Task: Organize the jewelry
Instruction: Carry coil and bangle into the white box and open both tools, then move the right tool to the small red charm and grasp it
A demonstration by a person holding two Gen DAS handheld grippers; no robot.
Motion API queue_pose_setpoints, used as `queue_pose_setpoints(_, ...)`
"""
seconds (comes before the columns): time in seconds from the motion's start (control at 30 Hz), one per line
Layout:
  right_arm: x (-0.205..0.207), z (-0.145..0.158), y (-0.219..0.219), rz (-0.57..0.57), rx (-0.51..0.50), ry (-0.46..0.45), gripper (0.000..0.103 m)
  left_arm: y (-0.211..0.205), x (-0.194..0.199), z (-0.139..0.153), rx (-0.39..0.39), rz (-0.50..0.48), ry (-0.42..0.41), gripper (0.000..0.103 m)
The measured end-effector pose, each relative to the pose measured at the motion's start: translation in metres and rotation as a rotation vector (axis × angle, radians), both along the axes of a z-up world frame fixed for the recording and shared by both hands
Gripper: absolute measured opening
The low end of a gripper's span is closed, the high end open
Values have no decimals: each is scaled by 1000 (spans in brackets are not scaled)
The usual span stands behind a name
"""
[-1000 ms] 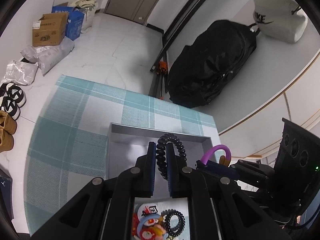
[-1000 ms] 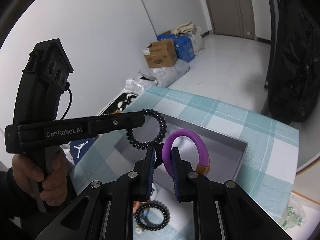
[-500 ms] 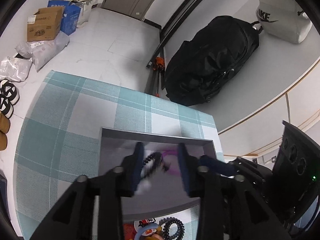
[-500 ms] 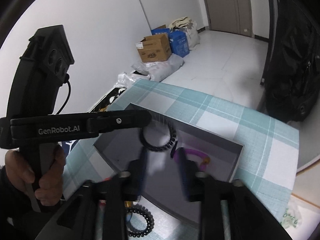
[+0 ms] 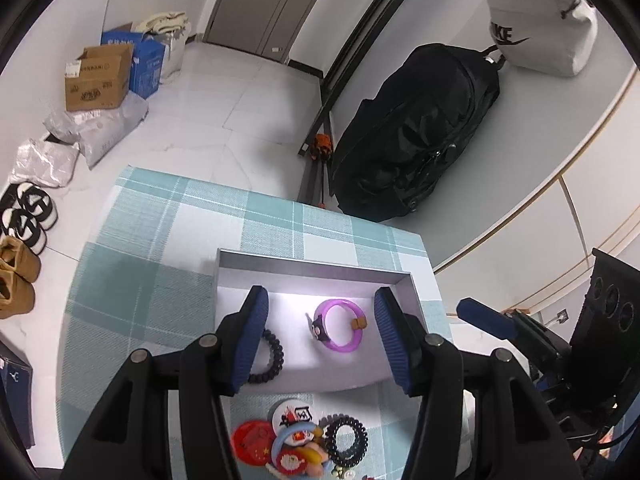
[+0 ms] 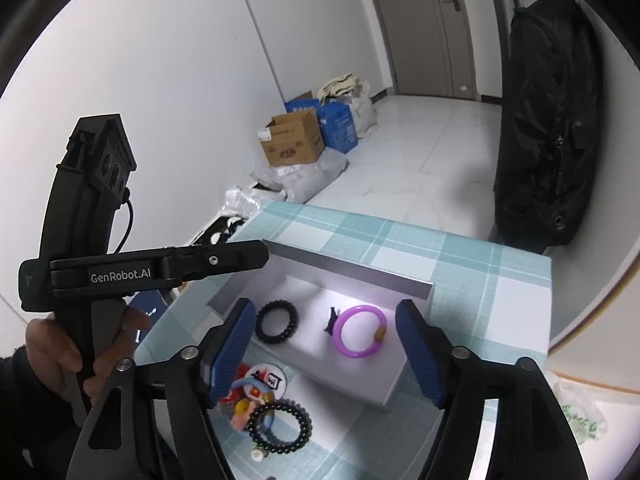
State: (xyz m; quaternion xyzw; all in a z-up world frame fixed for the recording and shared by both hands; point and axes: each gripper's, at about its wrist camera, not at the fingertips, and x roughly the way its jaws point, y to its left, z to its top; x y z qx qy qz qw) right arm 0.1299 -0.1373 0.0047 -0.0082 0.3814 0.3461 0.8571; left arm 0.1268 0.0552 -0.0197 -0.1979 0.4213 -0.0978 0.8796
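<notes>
A: Where do the two bands lie?

B: Both sit on the floor of the grey box (image 5: 316, 270); the black coil band (image 6: 277, 321) lies toward the box's left side, the purple ring (image 6: 360, 336) toward its right, well apart from each other; a small dark charm and a tan bead are on the ring

A: And the grippers?

B: The left gripper (image 5: 320, 344) hangs above the box with its jaws apart and nothing between the pads, the jaws having just been opening; the right gripper (image 6: 326, 354) is spread wider, also just been opening, also holding nothing; the blue pads frame the ring without touching it

A: Anything outside the box?

B: A heap (image 5: 296, 436) of badges and a second black coil band lies on the checked cloth (image 5: 160, 240) just in front of the box; a hand (image 6: 60, 356) grips the left gripper's handle in the right wrist view
</notes>
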Motion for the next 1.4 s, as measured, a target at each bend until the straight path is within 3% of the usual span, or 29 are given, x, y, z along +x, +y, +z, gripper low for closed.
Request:
queue_pose_setpoints(0.27, -28, 9, -8, -25, -2, -50, 84, -3, -28, 11, 61, 22, -54, 51)
queue_pose_setpoints(0.37, -37, 10, -11, -41, -1, -56, 87, -3, -38, 13, 83, 39, -66, 63)
queue_pose_setpoints(0.47, -46, 10, -16, -65, 14, -44, 88, 0, -52, 14, 101, 60, -89, 65)
queue_pose_setpoints(0.87, -82, -2, -24, -89, -5, -22, 98, 3, -89, 2, 141, 66, -57, 78)
queue_pose_setpoints(1.1, -95, -22, -25, -85, -78, 23, 101, -1, -99, 2, 219, 45, -75, 80)
queue_pose_setpoints(1.4, -108, -56, -13, -9, -198, 122, 101, 10, -108, -16, 235, 105, -2, 80)
